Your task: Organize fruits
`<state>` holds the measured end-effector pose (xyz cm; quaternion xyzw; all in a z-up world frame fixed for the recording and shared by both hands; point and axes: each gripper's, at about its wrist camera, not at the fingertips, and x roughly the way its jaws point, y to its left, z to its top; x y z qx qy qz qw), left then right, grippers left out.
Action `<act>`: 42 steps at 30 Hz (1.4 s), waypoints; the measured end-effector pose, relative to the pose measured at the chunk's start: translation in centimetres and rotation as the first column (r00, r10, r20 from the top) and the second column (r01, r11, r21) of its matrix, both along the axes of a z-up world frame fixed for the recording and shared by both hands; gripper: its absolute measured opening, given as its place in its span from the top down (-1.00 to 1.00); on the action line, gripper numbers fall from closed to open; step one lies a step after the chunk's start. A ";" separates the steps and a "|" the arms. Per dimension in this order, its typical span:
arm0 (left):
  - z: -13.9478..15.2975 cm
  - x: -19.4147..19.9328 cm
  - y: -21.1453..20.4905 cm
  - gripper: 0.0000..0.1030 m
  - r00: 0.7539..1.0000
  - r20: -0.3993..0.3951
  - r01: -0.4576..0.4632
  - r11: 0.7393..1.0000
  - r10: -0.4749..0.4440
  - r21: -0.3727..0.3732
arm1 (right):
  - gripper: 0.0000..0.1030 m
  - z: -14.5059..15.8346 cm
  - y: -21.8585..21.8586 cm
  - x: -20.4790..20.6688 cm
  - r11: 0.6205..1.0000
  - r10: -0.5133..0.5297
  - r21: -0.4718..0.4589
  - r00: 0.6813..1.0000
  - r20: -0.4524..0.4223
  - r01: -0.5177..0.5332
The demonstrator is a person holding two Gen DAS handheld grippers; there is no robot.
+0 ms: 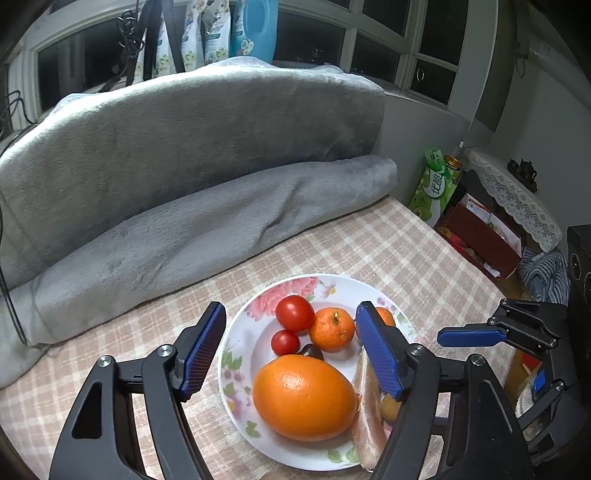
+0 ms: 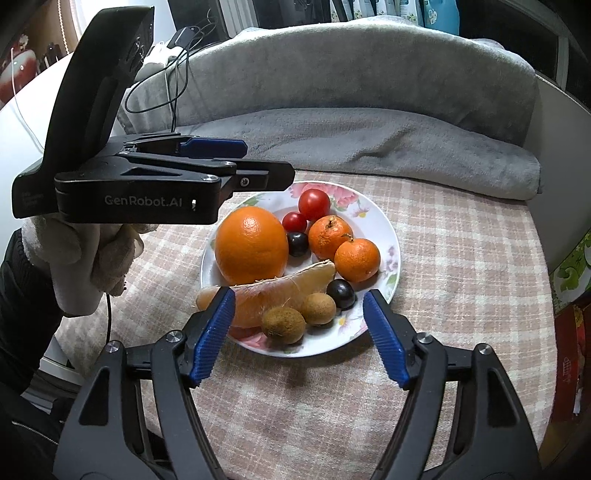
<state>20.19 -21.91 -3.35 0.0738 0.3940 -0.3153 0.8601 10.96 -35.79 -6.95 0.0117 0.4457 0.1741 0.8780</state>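
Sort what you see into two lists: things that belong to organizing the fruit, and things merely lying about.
Belongs to the job:
- plate
- large orange
- two mandarins
- two cherry tomatoes
- two dark grapes
- pomelo segment
- two small brown fruits

Just lying about:
- grey blanket
- green carton
- blue bottle

Fruit plate on checked cloth, grippers open over it

Plate (image 1: 325,286), floral rim: big orange (image 1: 304,397) at front, 2 tomatoes (image 1: 294,313), tangerine (image 1: 331,329), dark grape (image 1: 312,350), pomelo wedge (image 1: 365,417) w/ kiwi (image 1: 390,408) at rt edge. Left gripper (image 1: 291,349) jaws wide apart, nothing held. Right gripper (image 1: 469,336) far rt, open. Grey blanket (image 1: 184,184) behind; checked tablecloth (image 1: 424,251) under.
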 end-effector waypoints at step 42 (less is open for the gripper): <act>0.5 -1.5 2.3 -0.61 0.998 0.018 -0.065 0.997 0.064 0.031 | -0.72 1.4 -1.2 -0.3 0.971 -0.171 -0.153 0.981 0.095 0.184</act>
